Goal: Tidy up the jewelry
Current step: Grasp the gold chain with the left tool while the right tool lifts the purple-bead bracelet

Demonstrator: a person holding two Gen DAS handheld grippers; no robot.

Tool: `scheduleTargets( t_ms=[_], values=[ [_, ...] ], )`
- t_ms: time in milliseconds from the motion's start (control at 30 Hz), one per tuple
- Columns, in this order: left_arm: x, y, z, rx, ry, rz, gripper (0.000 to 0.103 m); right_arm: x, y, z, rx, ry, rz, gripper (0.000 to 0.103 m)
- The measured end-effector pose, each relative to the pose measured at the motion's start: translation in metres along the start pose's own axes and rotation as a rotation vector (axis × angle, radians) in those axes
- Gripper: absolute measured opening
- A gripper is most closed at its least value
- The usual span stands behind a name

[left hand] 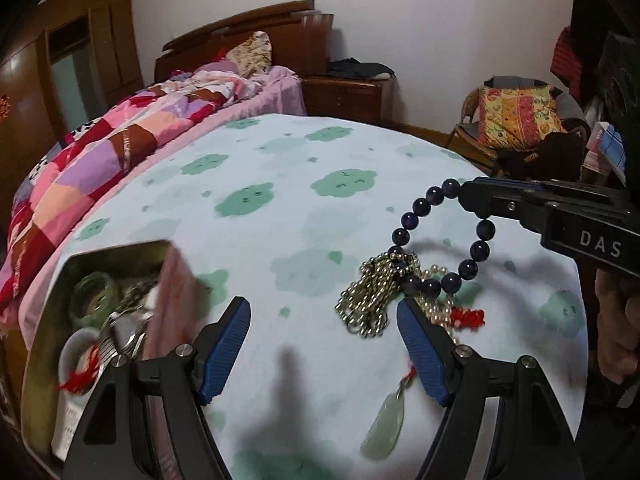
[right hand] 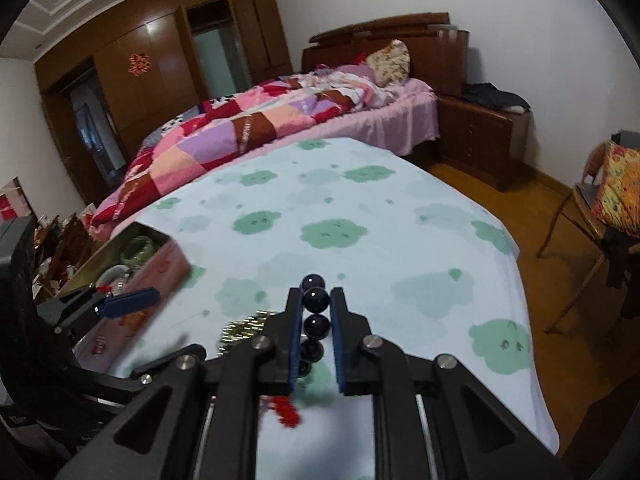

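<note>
Left wrist view: my right gripper (left hand: pixel 466 196) pinches the dark bead bracelet (left hand: pixel 440 236), lifted over the cloth

I read "DAS" in white letters on the right gripper's body; the print on the pink tin box (left hand: pixel 100 320) is too blurred to read. My left gripper (left hand: pixel 324 344) is spread wide, nothing between its fingers. The bracelet's lower beads touch one gold chain heap (left hand: pixel 368 292); beside it lie one pearl strand (left hand: pixel 438 280), one red knot (left hand: pixel 466 318) and one pale green pendant (left hand: pixel 382 428). The box holds one green bangle (left hand: pixel 94 292)
</note>
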State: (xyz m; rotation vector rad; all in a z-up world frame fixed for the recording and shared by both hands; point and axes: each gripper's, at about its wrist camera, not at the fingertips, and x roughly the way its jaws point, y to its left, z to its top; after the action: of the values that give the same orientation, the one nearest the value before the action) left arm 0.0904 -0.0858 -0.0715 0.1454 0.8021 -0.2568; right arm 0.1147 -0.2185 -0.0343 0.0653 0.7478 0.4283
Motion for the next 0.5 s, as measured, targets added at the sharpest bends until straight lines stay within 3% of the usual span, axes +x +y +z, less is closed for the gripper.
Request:
scheduleTargets(
  t_ms=[67, 167, 233, 300, 367, 500],
  values=[
    [0.009, -0.003, 0.002, 0.008, 0.012, -0.014, 0.075, 0.002, -0.007, -0.001, 0.014, 0.011, -0.004, 0.016],
    [0.022, -0.009, 0.004, 0.025, 0.045, -0.029, 0.063, 0.004, -0.009, -0.002, 0.02, 0.018, -0.001, 0.016],
    [0.031, -0.011, 0.005, 0.029, 0.085, -0.052, 0.05, 0.004, -0.009, -0.003, 0.017, 0.02, 0.005, 0.016],
    [0.035, -0.012, 0.005, 0.034, 0.11, -0.095, 0.028, 0.004, -0.006, -0.004, 0.011, 0.019, 0.01, 0.016],
    [0.033, -0.011, 0.005, 0.025, 0.107, -0.133, 0.013, 0.003, -0.005, -0.005, 0.007, 0.015, 0.014, 0.016],
    [0.019, -0.003, 0.005, -0.012, 0.068, -0.141, 0.004, -0.005, -0.002, -0.002, -0.004, -0.011, 0.029, 0.016]
  ],
)
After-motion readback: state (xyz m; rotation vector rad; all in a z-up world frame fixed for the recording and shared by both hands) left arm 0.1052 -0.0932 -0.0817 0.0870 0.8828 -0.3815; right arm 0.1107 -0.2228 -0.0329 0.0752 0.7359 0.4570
